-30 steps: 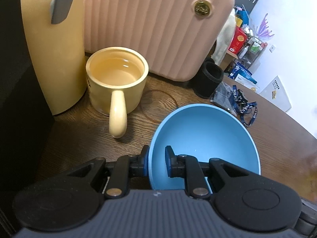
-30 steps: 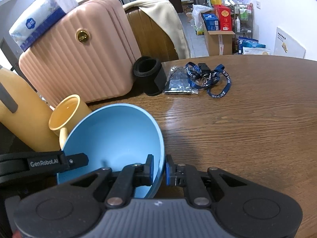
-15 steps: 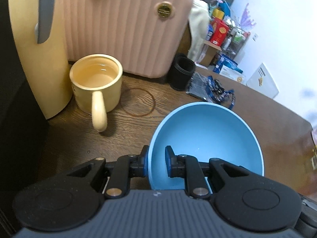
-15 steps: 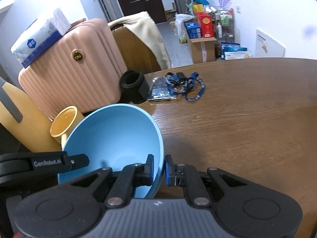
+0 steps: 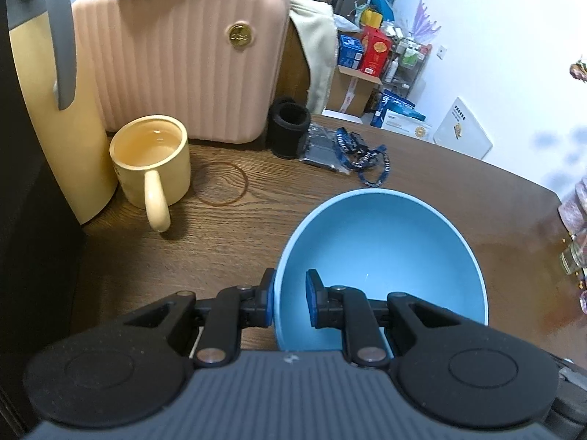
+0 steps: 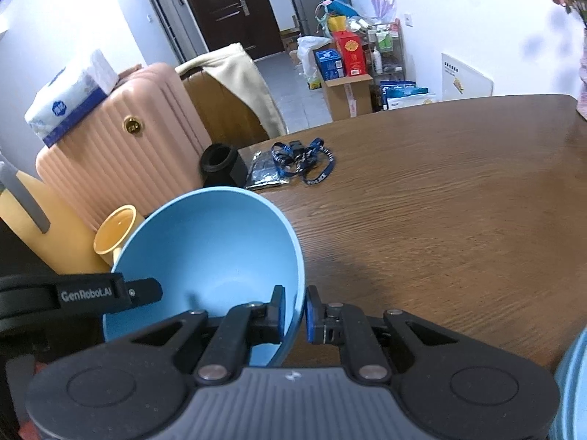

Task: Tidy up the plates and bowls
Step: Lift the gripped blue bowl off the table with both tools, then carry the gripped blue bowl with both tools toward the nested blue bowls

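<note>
A light blue bowl [image 5: 381, 256] hangs above the brown wooden table [image 5: 256, 249], carried by both grippers. My left gripper [image 5: 290, 302] is shut on the bowl's left rim, one pad outside and one inside. My right gripper [image 6: 295, 313] is shut on the right rim of the same blue bowl [image 6: 209, 253]. The left gripper's black arm [image 6: 80, 295] shows at the bowl's far side in the right wrist view. A pale blue rounded edge [image 6: 572, 385] peeks in at the bottom right corner there; what it is cannot be told.
A yellow mug [image 5: 152, 163] with liquid stands beside a tall yellow jug [image 5: 51, 110] and a pink suitcase [image 5: 183, 69]. A black cup [image 5: 288, 130], a foil packet and a blue lanyard [image 5: 361, 156] lie further back. Glass items [image 5: 574, 256] sit at the right edge.
Both grippers have lifted the bowl and carried it back from the mug and suitcase, which now look smaller and farther. More of the room and table shows. The grips are unchanged.
</note>
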Demonstrator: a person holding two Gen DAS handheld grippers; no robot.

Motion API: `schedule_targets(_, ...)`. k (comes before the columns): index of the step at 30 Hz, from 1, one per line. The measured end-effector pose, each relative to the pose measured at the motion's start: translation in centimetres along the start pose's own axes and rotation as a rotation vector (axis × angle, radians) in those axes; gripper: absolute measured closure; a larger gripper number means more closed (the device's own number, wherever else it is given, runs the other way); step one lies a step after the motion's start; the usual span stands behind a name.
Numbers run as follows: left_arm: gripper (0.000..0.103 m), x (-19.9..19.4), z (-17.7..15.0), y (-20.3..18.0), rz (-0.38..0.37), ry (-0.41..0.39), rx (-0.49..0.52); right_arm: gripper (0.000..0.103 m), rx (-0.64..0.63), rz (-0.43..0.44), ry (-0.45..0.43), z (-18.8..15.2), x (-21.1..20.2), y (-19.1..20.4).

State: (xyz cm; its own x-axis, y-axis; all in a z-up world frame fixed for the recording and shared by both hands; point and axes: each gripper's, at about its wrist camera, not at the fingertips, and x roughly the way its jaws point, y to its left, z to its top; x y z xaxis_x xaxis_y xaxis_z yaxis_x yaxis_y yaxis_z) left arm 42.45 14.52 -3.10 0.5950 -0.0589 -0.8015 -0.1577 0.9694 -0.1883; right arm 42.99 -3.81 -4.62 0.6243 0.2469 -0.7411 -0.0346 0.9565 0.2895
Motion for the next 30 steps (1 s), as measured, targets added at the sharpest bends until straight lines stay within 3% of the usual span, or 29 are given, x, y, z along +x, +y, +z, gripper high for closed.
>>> schedule_targets(30,0.086,-4.8,-5.4,-6.7,-0.057,-0.004,0.121,0.093,0.097,-0.055,-0.069,-3.9,-8.4,-6.0)
